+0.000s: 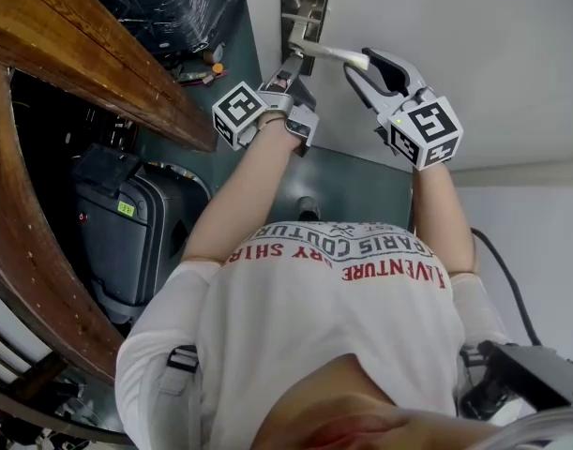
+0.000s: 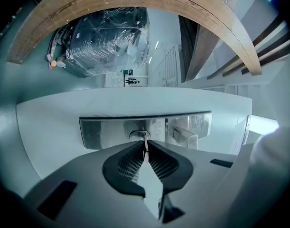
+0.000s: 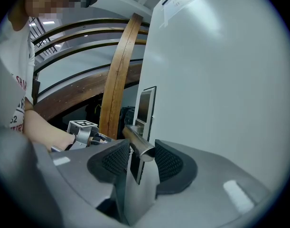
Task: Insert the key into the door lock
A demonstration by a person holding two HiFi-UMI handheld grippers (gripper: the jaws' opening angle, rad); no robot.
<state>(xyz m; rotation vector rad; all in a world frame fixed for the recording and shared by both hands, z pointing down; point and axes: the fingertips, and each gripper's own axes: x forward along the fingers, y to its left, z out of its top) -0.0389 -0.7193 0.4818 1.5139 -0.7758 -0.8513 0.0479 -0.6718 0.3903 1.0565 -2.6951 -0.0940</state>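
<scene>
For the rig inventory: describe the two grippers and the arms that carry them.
The left gripper and right gripper are grey plastic, with curved jaws lined with black ribbed pads, each bearing a white cube with black square markers. The person wears a white T-shirt with red lettering; its short sleeves leave the forearms bare.

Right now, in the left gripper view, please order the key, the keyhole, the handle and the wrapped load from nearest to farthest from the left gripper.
1. Key: between the jaws, held.
2. Keyhole: straight ahead, at the key's tip.
3. Handle: on the lock plate, to the right.
4. Wrapped load: far behind, upper left.
</scene>
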